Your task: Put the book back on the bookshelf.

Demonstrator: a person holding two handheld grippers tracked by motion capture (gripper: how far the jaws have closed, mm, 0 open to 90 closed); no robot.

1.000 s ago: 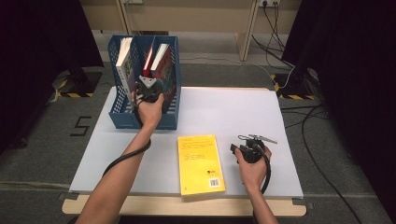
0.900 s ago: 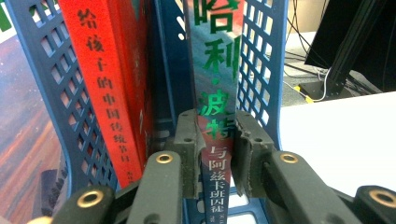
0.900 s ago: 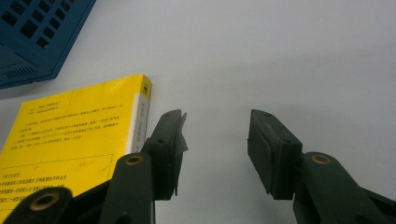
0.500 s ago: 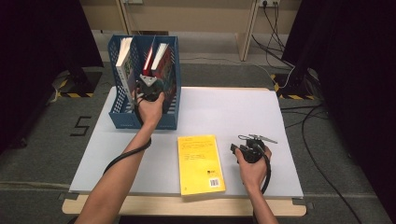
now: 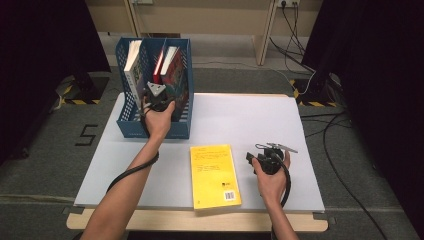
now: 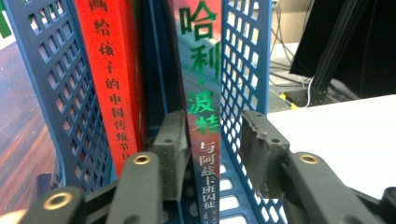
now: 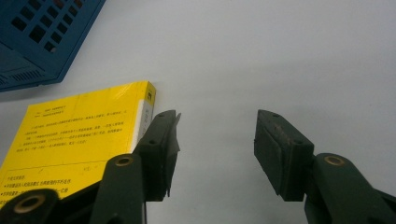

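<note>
Left hand-held gripper (image 6: 210,154), jaws just opening around the stiff, probably heavy book (image 6: 203,116), upper left; grip its spine.

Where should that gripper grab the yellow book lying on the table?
Probably along its long right edge: the yellow book lies flat, and the right gripper sits open just beside that edge. Come in low from the right and pinch there.
</note>
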